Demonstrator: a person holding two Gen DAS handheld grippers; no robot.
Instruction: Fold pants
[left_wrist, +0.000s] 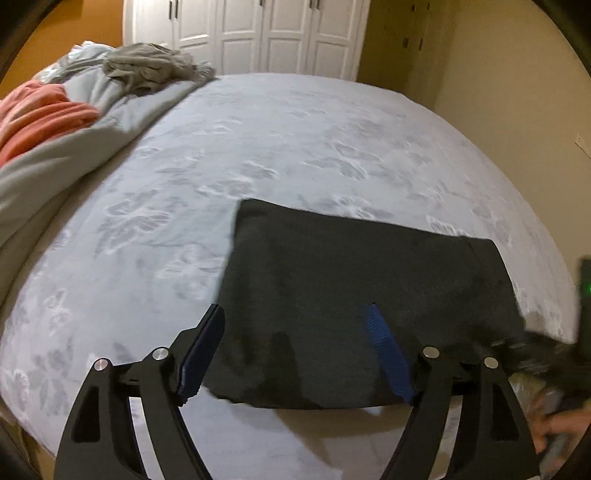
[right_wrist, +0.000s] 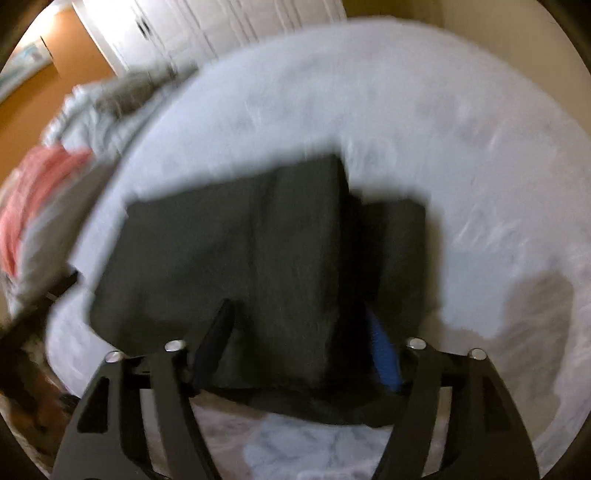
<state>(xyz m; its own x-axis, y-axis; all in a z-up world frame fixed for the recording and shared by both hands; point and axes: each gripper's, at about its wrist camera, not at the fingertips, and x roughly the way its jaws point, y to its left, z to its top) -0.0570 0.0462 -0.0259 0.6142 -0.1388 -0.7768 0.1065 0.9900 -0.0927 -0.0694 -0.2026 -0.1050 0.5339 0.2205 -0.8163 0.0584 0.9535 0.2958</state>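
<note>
The dark grey pants (left_wrist: 354, 295) lie folded into a flat rectangle on the pale floral bedspread (left_wrist: 258, 147). My left gripper (left_wrist: 295, 314) is open, empty, hovering above the near edge of the pants with its blue pads spread wide. The right wrist view is motion-blurred. It shows the folded pants (right_wrist: 258, 258) with a narrower layer sticking out on the right. My right gripper (right_wrist: 299, 314) is open above their near edge. The right gripper's blurred body and the person's hand show at the lower right of the left wrist view (left_wrist: 554, 365).
A heap of grey and coral bedding (left_wrist: 55, 118) lies at the bed's far left, with a crumpled grey garment (left_wrist: 155, 66) on it. White closet doors (left_wrist: 258, 33) stand behind the bed. A beige wall (left_wrist: 509, 92) is at the right.
</note>
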